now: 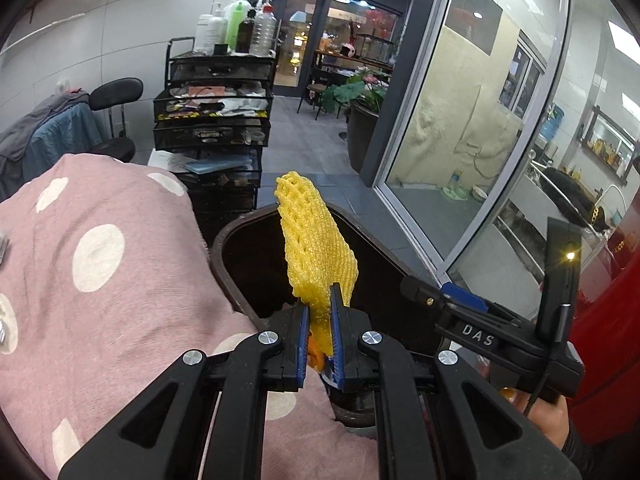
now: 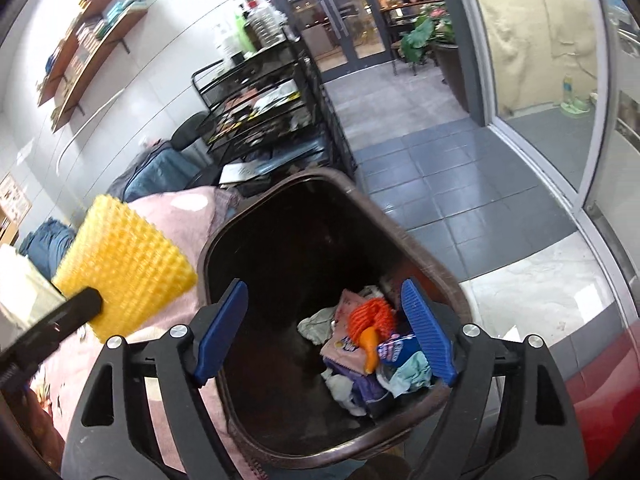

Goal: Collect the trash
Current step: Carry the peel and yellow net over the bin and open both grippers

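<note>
At centre of the left wrist view, the left gripper (image 1: 320, 312) is clamped on a yellow foam net (image 1: 316, 248); blue pads (image 1: 335, 340) squeeze its lower end, and the rest of the net stands up and leans a bit toward upper left. The net sits over the near-left part of the dark brown trash bin (image 1: 380, 256), whose opening fills the frame's middle. Left of the bin: a pink cloth w/ white dots (image 1: 100, 264), touching the bin rim. At lower right, the right gripper (image 1: 468, 304) shows from the side, w/ a hand (image 1: 544, 420) under it. Upper centre: a black wire rack (image 1: 212, 120) w/ bottles (image 1: 236, 24) on top; a black stool (image 1: 116, 120) at left, a potted plant (image 1: 360, 96) beyond, glass partition on the right.

In the right wrist view the right gripper (image 2: 324, 328) is released, blue pads (image 2: 428, 332) well apart, nothing between them, jaws over the bin (image 2: 256, 216) mouth. Down in the bin, lower right of centre: an orange foam net (image 2: 372, 316), pink wrappers (image 2: 344, 344), a blue packet (image 2: 396, 350), crumpled whitish and teal bits (image 2: 408, 376), all heaped together. At left edge, the yellow net (image 2: 124, 264) is seen again, blurred, pinched by the left gripper's black finger (image 2: 80, 304), beside the bin and in front of the pink cloth (image 2: 180, 208). Upper left: wall shelves (image 2: 88, 36). Grey tile floor (image 2: 460, 184) right of the bin.
</note>
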A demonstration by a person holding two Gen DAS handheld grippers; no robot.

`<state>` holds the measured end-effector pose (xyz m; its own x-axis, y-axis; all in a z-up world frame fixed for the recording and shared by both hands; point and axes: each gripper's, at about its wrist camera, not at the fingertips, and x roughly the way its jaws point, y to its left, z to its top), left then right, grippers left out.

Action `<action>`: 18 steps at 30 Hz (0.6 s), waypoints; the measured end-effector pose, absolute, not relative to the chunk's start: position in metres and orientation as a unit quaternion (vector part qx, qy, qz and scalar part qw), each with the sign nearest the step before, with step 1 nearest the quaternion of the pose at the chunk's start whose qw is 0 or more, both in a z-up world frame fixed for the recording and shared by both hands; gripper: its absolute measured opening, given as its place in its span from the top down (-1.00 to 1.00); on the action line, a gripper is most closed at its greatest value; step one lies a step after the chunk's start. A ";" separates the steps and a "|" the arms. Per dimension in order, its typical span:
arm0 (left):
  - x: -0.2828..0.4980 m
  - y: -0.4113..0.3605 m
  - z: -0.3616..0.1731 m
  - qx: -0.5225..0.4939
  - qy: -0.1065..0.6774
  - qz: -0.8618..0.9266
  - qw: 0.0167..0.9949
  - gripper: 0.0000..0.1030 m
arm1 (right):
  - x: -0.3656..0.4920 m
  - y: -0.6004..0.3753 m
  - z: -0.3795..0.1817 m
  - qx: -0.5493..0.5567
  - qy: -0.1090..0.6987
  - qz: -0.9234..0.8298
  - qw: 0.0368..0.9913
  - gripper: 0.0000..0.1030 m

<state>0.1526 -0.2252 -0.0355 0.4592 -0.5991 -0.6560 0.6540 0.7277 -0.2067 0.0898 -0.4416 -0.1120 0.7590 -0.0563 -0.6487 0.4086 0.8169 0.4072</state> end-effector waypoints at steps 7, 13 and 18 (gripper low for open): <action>0.159 -0.243 -0.049 0.063 0.385 -0.368 0.844 0.80 | 0.081 -0.459 -0.106 0.284 0.306 -0.162 0.894 -0.60; 0.158 -0.254 -0.055 0.082 0.389 -0.368 0.840 0.75 | 0.078 -0.467 -0.101 0.286 0.300 -0.175 0.893 -0.62; 0.156 -0.247 -0.056 0.071 0.384 -0.365 0.845 -0.26 | 0.077 -0.469 -0.101 0.286 0.298 -0.182 0.892 -0.68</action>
